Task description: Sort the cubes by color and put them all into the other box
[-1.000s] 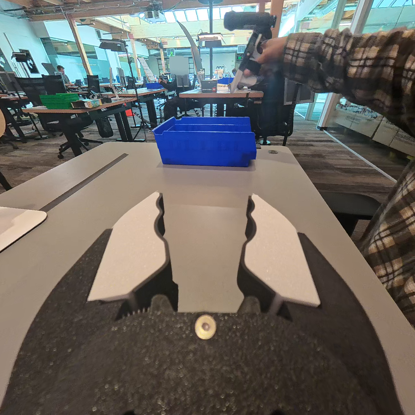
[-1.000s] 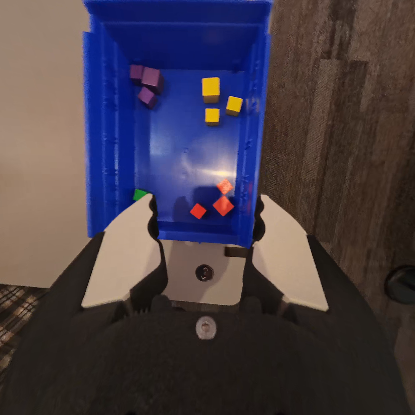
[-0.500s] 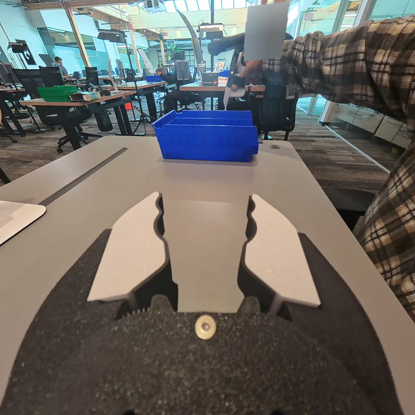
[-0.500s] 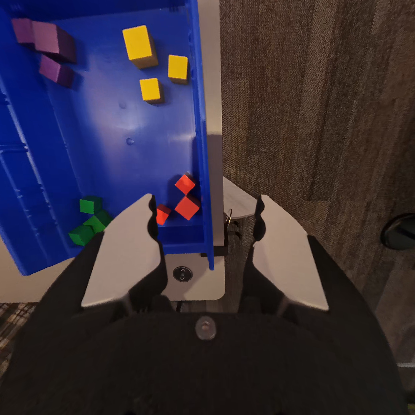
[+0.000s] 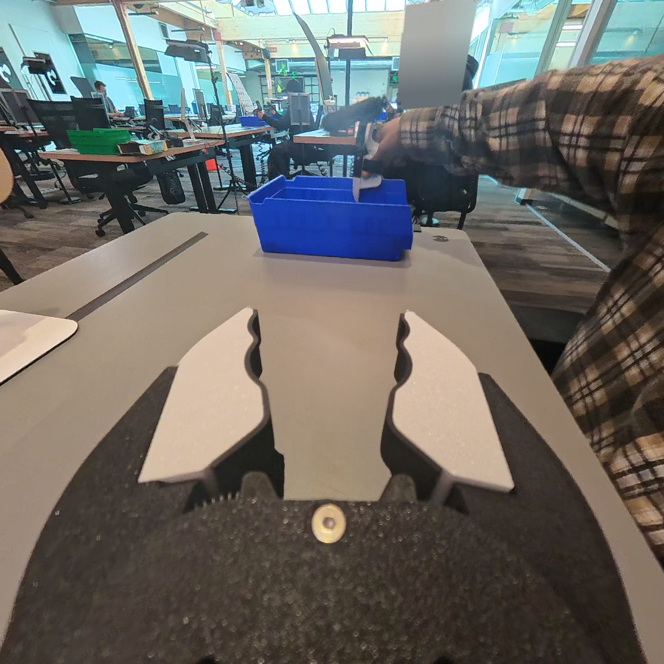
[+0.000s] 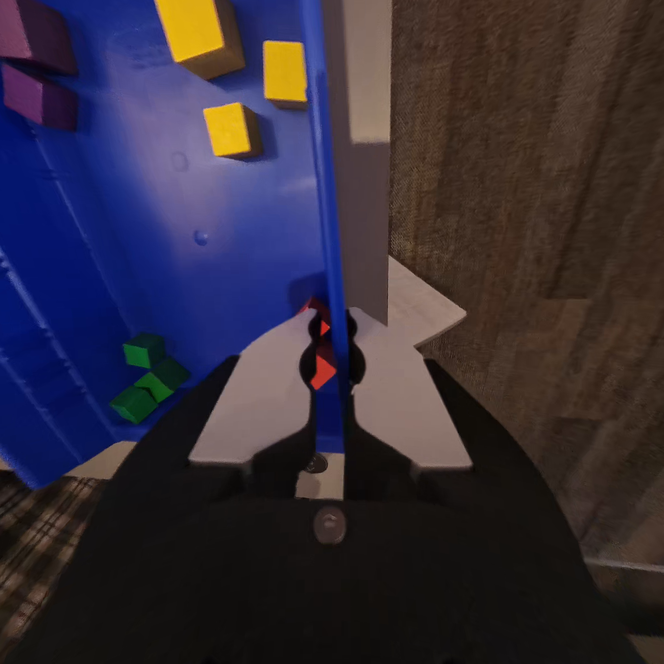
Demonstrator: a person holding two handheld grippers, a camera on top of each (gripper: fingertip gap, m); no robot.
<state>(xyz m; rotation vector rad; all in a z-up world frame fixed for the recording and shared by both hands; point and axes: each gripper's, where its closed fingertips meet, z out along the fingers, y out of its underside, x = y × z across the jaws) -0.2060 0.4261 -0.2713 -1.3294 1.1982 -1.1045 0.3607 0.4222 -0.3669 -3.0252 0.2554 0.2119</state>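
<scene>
Right gripper (image 6: 332, 323) has closed its fingers on the box wall (image 6: 328, 201) (red cubes (image 6: 321, 370) beside); left gripper (image 5: 327, 316) gapes.

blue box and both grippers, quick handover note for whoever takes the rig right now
Right gripper: shut on the side wall of the blue box, one finger inside, one outside.
Left gripper: open, empty, low over the grey table, short of the box.
Cubes are all in this box, grouped by colour: yellow cubes and purple cubes at the far end, green cubes and red cubes at the near end, the red ones right by the clamped wall.
Done: sorting looks finished.
Left: only one box is in view, so I cannot tell whether this is the target; perhaps just reposition it.
</scene>
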